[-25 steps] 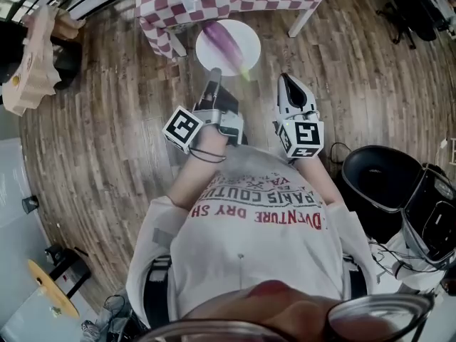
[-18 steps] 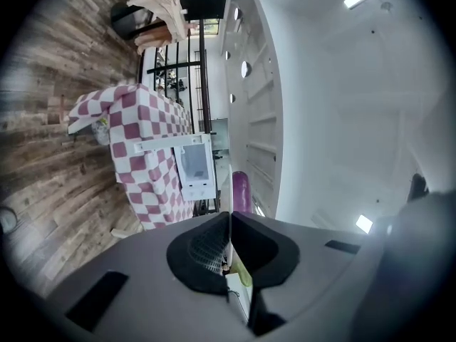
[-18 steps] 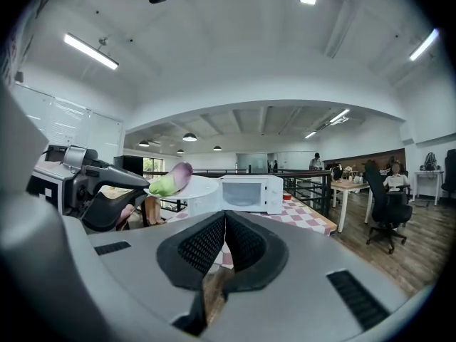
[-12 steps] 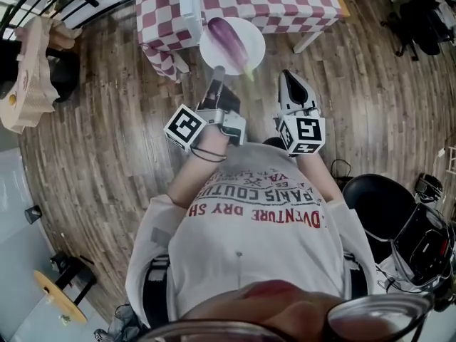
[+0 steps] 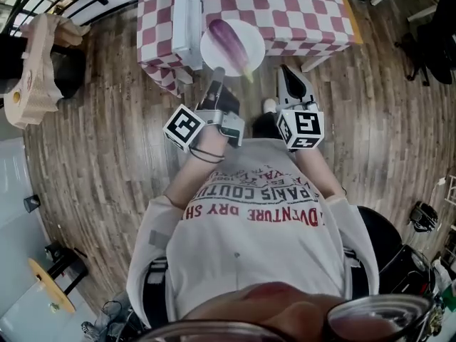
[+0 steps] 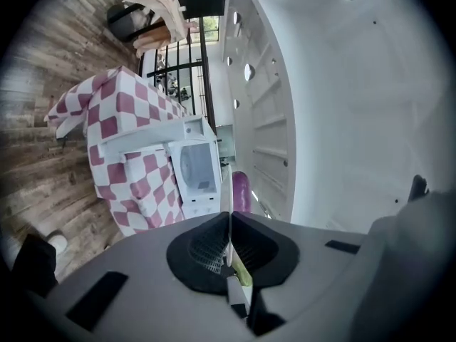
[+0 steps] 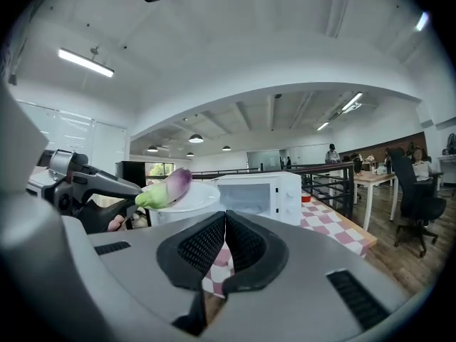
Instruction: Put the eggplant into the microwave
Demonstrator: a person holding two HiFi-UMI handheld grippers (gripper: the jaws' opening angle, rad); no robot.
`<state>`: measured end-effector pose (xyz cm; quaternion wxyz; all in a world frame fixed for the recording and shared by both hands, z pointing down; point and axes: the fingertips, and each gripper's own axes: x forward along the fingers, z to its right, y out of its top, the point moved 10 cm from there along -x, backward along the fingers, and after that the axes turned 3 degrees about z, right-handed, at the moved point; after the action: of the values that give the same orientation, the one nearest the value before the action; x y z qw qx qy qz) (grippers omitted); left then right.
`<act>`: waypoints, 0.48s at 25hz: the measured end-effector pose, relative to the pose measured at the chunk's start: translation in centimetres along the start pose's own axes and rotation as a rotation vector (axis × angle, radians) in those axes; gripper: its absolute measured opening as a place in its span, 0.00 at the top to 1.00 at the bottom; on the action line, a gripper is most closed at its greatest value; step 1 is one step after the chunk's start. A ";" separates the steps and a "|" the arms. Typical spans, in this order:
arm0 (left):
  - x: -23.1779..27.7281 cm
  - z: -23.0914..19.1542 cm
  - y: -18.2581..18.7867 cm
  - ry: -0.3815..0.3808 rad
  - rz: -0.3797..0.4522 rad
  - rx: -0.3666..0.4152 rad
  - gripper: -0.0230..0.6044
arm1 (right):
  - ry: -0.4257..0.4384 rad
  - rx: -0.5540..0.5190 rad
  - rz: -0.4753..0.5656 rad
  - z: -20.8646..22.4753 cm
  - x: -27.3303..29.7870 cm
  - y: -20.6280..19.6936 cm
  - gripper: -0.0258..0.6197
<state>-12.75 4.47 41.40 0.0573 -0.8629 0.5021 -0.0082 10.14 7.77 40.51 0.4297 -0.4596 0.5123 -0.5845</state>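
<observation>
Nearest the person, the right gripper (image 5: 288, 77) has its jaws pressed together on nothing and sits just to the right of the load. Level with it, the left gripper (image 5: 216, 77) pinches the near rim of a white plate (image 5: 254, 54), which juts forward from its fingers. The eggplant (image 5: 228, 38) lies loose on that plate, ahead of the left fingers. Its long axis runs mostly away from the person, with the green stem end back toward the near right rim and the purple end forward. In the head view the plate appears over the near edge of the checkered table (image 5: 303, 20).

Beyond it, the microwave (image 6: 196, 169) stands with its door (image 5: 187, 20) swung out to the left and its cavity facing the plate. The coming move probably depends on keeping the plate level and sending it in purple end first. The left hand carries it alone.
</observation>
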 end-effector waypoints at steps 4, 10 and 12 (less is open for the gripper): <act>6.1 0.2 -0.5 0.008 0.069 0.010 0.91 | 0.065 0.013 0.012 5.2 5.9 1.0 0.92; 13.8 -1.1 -1.8 0.070 0.155 0.031 0.91 | 0.146 0.002 0.012 12.2 12.6 1.9 0.92; 15.9 -1.5 -2.1 0.088 0.179 0.032 0.91 | 0.169 -0.001 0.002 14.0 14.5 2.1 0.92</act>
<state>-3.21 -8.40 42.40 0.0493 -0.8124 0.5789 -0.0490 20.82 -9.43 40.61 0.3855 -0.4083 0.5474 -0.6205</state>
